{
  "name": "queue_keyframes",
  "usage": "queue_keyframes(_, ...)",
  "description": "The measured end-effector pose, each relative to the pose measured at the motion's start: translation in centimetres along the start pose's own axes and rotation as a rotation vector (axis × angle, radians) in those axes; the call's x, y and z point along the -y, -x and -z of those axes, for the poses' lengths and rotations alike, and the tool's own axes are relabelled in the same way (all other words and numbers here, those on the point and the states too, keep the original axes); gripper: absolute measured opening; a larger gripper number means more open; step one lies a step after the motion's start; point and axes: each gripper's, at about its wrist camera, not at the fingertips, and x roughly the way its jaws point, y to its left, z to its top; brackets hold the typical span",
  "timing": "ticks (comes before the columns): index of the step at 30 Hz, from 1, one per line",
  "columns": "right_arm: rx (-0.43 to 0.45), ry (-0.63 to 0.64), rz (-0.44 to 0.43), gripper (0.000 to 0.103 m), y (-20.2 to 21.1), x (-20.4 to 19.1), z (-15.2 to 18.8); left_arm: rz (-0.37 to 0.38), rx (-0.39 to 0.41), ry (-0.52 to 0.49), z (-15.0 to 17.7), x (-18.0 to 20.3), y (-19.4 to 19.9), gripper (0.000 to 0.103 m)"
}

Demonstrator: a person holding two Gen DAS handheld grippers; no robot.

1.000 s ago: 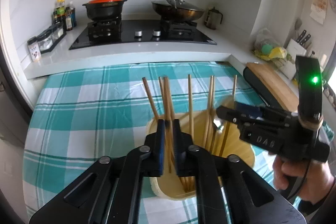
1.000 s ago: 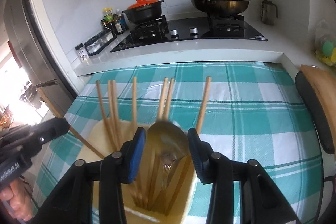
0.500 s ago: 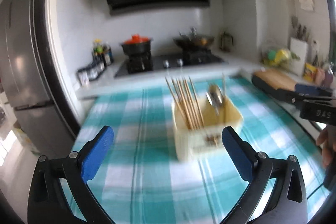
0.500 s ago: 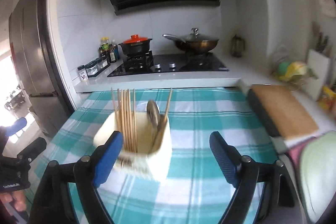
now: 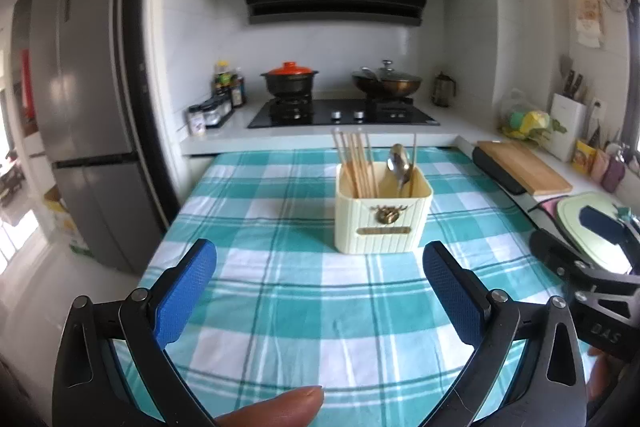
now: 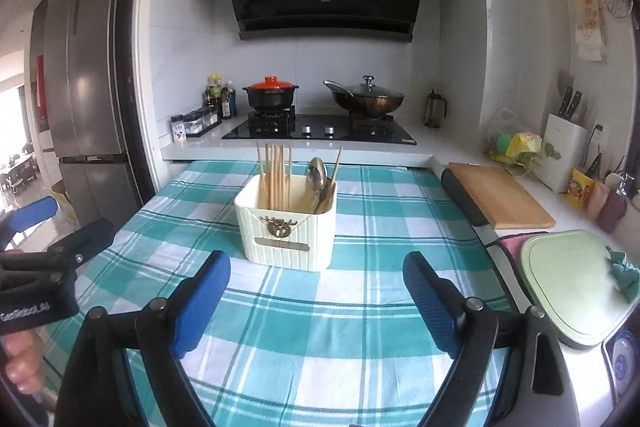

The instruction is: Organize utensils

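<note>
A cream utensil holder (image 5: 382,219) (image 6: 286,227) stands upright on the teal checked tablecloth (image 5: 300,307) (image 6: 320,327). Several wooden chopsticks (image 5: 356,163) (image 6: 274,175) stand in its left half, and a metal spoon (image 5: 398,161) (image 6: 318,173) with one more chopstick in its right half. My left gripper (image 5: 320,291) is open and empty, well short of the holder. My right gripper (image 6: 316,299) is open and empty too, also drawn back from it. Each gripper shows at the edge of the other's view.
A wooden cutting board (image 5: 524,167) (image 6: 500,197) and a pale green lidded appliance (image 6: 576,283) lie on the right counter. Behind the table is a stove (image 6: 320,129) with a red-lidded pot (image 6: 272,93) and a wok (image 6: 366,99). A fridge (image 5: 88,123) stands left.
Both grippers let go of what they held in the holder, the left of chopsticks and the right of the spoon, opened wide and pulled back and up from it.
</note>
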Motion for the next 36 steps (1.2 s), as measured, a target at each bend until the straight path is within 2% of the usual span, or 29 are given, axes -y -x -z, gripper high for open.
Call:
queue_keyframes(4, 0.007, 0.001, 0.003, 0.090, 1.5, -0.5, 0.6, -0.035, 0.006, 0.002, 0.3, -0.4, 1.3, 0.103)
queue_keyframes(13, 0.027, 0.015, 0.012, 0.090, 3.8, -1.1, 0.2, -0.031, 0.004, -0.032, 0.7, 0.1, 3.4, 0.103)
queue_keyframes(36, 0.010, 0.023, 0.007, 0.090, 4.0, -2.0, 1.1, -0.043, -0.029, -0.042, 1.2, 0.3, 2.9, 0.103)
